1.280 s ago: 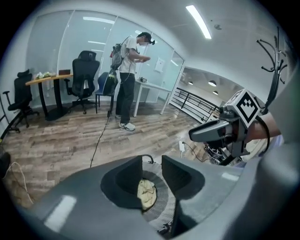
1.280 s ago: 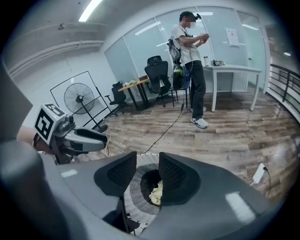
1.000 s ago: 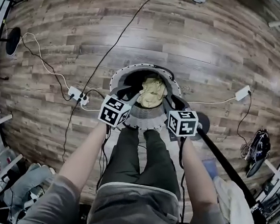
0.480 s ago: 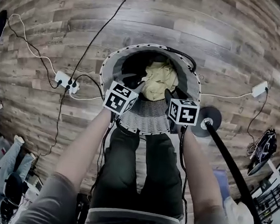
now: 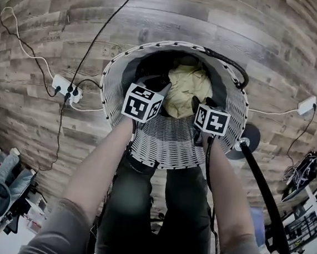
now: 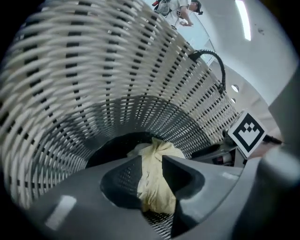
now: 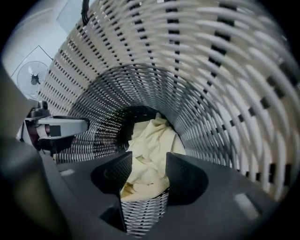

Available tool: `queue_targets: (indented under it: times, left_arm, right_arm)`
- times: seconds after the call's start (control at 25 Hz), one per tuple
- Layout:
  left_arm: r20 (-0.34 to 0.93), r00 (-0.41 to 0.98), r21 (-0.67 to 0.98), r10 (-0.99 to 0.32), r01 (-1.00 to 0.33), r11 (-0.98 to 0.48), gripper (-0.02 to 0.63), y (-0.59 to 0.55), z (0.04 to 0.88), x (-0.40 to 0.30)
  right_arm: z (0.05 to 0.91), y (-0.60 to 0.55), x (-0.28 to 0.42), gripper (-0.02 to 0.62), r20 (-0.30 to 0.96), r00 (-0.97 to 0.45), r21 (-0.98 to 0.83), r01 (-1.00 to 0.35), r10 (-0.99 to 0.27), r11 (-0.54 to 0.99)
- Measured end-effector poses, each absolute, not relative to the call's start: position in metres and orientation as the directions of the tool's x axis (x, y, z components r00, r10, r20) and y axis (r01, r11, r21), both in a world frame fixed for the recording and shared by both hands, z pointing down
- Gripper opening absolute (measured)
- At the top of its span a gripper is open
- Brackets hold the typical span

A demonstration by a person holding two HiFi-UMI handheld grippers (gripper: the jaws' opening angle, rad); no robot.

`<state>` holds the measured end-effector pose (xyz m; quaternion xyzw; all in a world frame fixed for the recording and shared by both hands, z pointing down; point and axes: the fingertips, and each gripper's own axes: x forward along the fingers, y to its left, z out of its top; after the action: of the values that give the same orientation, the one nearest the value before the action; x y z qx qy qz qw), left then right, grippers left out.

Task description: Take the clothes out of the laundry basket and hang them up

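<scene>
- Laundry basket [image 5: 167,147]: white wicker, standing on the floor.
- Yellow garment [image 5: 187,90]: crumpled at the basket bottom, toward 12 o'clock.
- Left tool [image 6: 152,161]: jaws apart, nothing clamped.
- Right tool [image 7: 149,159]: jaws have just been opening, nothing between them yet.
- Hazard: a shallow pinch could slip off loose folds, and the crowded tools could strike the wicker.

Three cameras, one laundry basket [image 5: 167,147]
The head view looks steeply down from above; both gripper views look from inside, near the woven wall; all share the yellow cloth [image 5: 187,90].
</scene>
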<state>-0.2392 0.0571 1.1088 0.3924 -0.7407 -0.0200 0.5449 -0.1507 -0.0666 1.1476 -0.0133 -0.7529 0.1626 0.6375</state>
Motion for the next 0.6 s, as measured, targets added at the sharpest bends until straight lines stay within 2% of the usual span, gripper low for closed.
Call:
queue_targets:
  times: [0.28,0.44,0.6]
  left_arm:
    - [0.837,-0.014,0.461,-0.547,-0.522,0.718,0.133,0.054,1.168,-0.214]
    - [0.854,0.080,0.461,-0.514,-0.573,0.677,0.138,0.041,1.199,-0.190]
    - [0.860,0.133,0.464,-0.492,-0.602,0.649,0.149,0.027,1.235,-0.177]
  right_arm:
    - [1.195,-0.076,-0.154,0.238,0.963,-0.191,-0.233,-0.232,0.191,0.944]
    - [1.211,-0.076,-0.153,0.235,0.963,-0.199,-0.231,-0.269,0.181,0.935]
    - [1.218,-0.080,-0.155,0.167,0.960,-0.225,-0.236,-0.333,0.166,0.913]
